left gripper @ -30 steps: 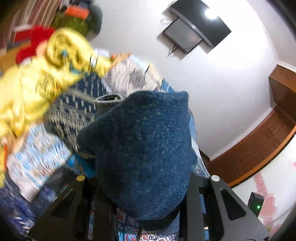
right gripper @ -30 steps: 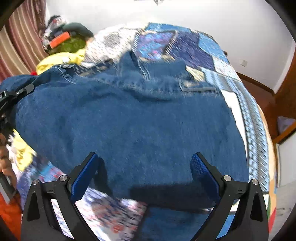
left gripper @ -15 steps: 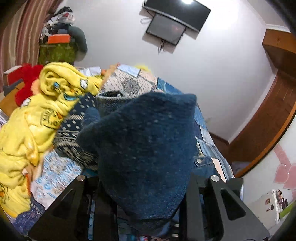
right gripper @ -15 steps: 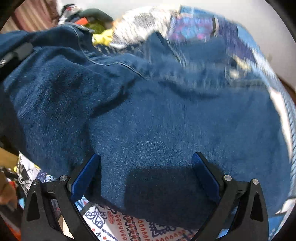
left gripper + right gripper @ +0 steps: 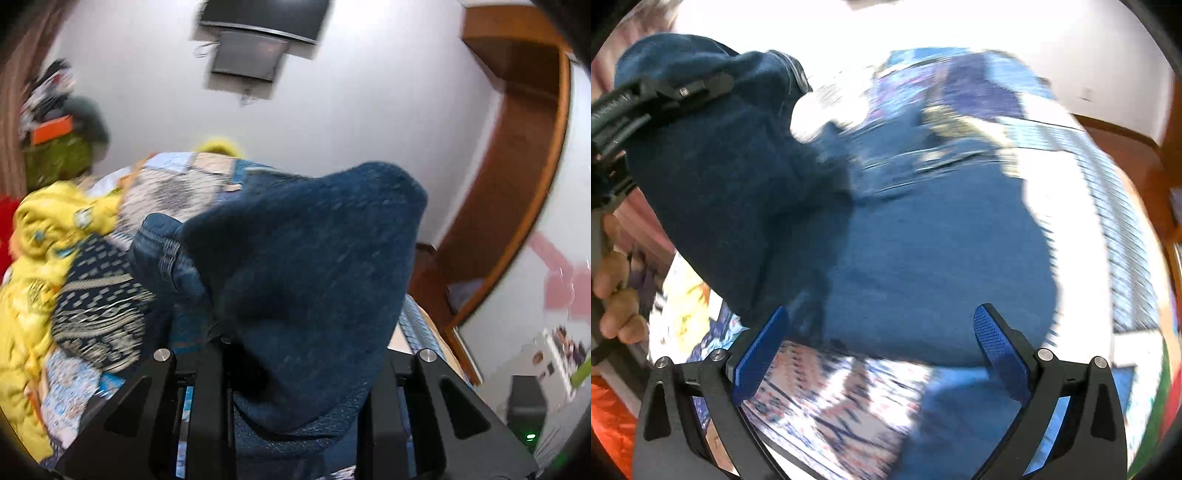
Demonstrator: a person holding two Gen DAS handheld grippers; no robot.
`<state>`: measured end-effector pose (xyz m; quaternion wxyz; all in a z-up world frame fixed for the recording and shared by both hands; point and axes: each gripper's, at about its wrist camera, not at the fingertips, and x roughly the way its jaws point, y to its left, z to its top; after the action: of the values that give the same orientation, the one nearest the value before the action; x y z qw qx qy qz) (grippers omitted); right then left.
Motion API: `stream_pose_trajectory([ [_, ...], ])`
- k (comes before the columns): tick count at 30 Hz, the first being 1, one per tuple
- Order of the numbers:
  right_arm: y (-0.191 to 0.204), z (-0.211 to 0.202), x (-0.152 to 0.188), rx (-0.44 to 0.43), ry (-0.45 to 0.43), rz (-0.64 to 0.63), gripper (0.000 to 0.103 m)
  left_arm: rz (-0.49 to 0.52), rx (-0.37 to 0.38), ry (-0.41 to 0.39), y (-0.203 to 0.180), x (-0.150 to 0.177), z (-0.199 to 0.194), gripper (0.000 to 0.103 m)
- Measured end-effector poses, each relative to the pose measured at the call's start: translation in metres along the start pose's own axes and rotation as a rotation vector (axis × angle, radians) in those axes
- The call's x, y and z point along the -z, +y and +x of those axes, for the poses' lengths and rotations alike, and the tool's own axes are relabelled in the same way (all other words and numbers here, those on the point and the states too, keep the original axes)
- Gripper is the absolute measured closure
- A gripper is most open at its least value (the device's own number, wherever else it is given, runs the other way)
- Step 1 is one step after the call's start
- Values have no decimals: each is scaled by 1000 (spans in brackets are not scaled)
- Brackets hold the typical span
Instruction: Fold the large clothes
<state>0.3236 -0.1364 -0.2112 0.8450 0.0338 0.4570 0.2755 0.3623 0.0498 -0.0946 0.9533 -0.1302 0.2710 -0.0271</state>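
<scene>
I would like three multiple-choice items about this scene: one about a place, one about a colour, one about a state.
1. Where does the yellow garment lie in the left wrist view?
A. left of the denim garment
B. on top of it
C. on the wall

2. Which colour are the right tongs' pads?
A. red
B. blue
C. white

3. How do the right tongs stand?
A. open and empty
B. shut on denim
C. shut on a pillow

Answers: 1 A, it is heaped at the left edge, beside the denim garment. 2 B, both pads show blue. 3 A, a wide gap, nothing between them; the left tongs hold the denim.
</scene>
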Motion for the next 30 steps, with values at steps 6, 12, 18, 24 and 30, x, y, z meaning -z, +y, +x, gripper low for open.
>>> stream_pose_trajectory([
  [6,-59,-49,23,150,-84,152,3,192,83,113,-88,33,45,80],
  [12,-100,-68,44,264,-82,229,3,328,119,316,-128,93,92,80],
  [18,-120,-81,58,272,-81,272,3,423,116,421,-124,124,94,74],
  [24,-119,-83,52,268,-97,275,3,392,201,471,-113,121,67,38],
  [30,-109,-93,41,259,-147,243,3,306,254,434,-93,110,27,36],
])
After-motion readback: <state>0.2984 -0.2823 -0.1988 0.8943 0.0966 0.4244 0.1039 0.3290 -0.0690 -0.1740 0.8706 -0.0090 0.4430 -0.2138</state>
